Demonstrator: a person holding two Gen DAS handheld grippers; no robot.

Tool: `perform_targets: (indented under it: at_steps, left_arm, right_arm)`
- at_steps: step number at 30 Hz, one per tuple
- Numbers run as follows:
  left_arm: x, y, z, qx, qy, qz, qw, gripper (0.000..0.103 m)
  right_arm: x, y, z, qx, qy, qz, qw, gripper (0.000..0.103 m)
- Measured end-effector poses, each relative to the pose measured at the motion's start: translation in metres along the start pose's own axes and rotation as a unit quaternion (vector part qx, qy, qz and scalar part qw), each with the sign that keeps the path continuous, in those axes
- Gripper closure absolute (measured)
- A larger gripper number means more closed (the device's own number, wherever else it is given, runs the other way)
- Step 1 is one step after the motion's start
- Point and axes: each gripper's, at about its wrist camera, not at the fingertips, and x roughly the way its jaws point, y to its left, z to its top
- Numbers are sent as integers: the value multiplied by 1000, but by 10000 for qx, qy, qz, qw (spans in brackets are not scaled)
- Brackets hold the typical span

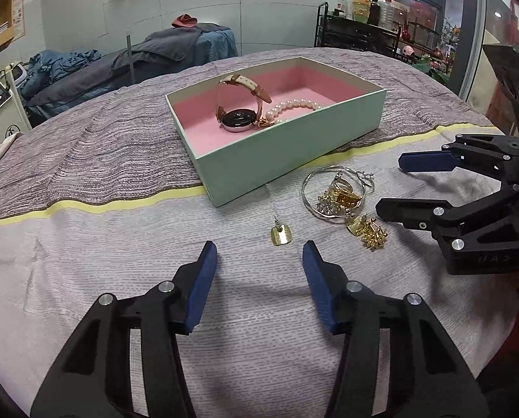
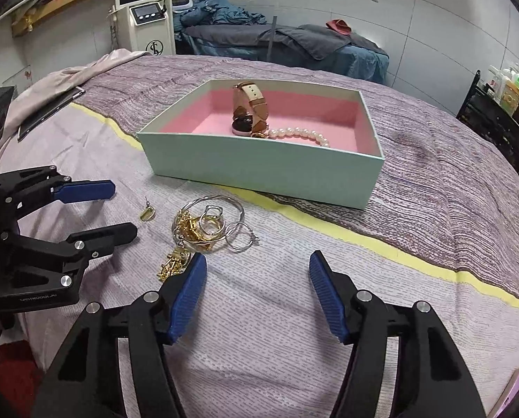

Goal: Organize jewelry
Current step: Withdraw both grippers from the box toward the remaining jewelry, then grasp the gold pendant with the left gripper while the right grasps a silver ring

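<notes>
Both wide open, empty: left gripper [image 1: 259, 249] just short of gold earring [image 1: 281, 235], right gripper [image 2: 256, 261] near jewelry pile [image 2: 207, 226] on bed [image 2: 433, 209]. Watch [image 1: 238, 118], pearl bracelet [image 1: 294, 106] inside box [image 1: 294, 146].

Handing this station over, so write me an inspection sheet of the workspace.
Surface: striped cloth covering the table, lightly creased.
Job's things: mint box holds the watch and pearl bracelet; silver bangle, rings and gold earrings piled outside; single gold earring apart.
Clutter: tablet at the cloth's edge.
Grippers: left gripper open, empty; right gripper open, empty.
Cables: nothing seen.
Surroundings: treatment bed, bottle rack, machine.
</notes>
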Motion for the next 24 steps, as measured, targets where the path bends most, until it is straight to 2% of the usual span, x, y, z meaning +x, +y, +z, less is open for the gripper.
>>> perform_targets:
  at_steps: [9,17,20,24]
  left_arm:
    - [9,-1,6,155,96,-112,9998,63]
    - [16,-4,12,210,121,-349,9991,79]
    - [17,-6,12,275,109,-358,9989,81]
    - [17,-6,12,258,86,-421,9987,84]
  right_arm:
    - [9,-1,9,-71,116,269,9995,54]
    - [17,1,18,-160,162,388,9990,66]
    - [19,2,19,-184,176,450,9987,68]
    - [20,0,21,-123,190,485,9986,75]
